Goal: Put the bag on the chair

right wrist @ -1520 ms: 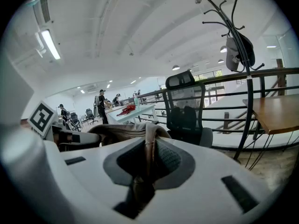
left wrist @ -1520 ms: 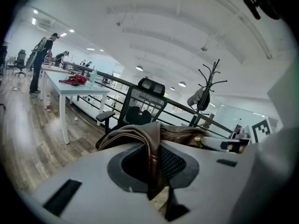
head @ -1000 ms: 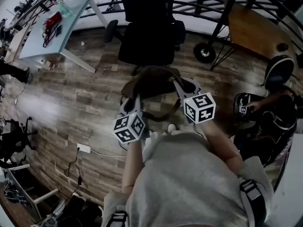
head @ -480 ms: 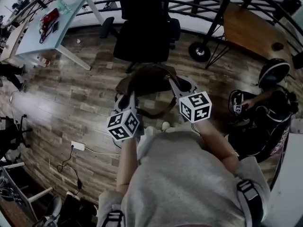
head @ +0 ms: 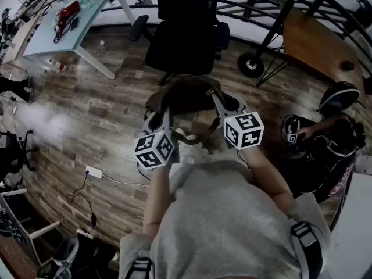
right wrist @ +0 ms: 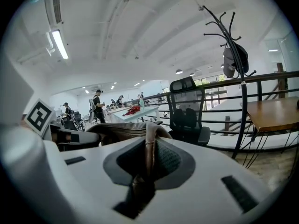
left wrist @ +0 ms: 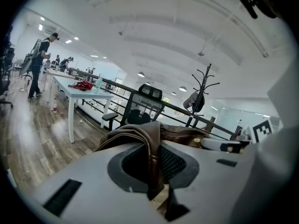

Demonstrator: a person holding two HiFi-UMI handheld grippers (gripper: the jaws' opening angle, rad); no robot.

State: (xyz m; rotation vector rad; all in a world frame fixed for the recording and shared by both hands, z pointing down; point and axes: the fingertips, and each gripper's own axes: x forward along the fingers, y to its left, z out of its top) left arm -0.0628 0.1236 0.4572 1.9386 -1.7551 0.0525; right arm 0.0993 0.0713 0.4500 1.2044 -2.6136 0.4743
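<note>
A brown leather bag (head: 187,96) hangs in the air between my two grippers, just in front of a black office chair (head: 185,42). My left gripper (head: 161,116) is shut on the bag's left edge; that brown leather (left wrist: 152,153) runs down between its jaws. My right gripper (head: 224,105) is shut on the bag's right edge, and a leather fold (right wrist: 149,146) is pinched between its pads. The chair (left wrist: 142,110) stands ahead beyond the bag, its seat (right wrist: 189,129) bare. A strap loop (head: 195,137) dangles below the bag.
A white table (head: 67,22) with red items stands far left. A coat stand's round base (head: 251,64) and a wooden desk (head: 317,39) are at the right. A seated person (head: 325,141) is at the far right. A black railing (head: 256,7) runs behind the chair. Cables (head: 93,176) lie on the floor.
The bag and both grippers have kept their place in front of the chair; the view has shifted slightly as the person steps. Both grips are unchanged.
</note>
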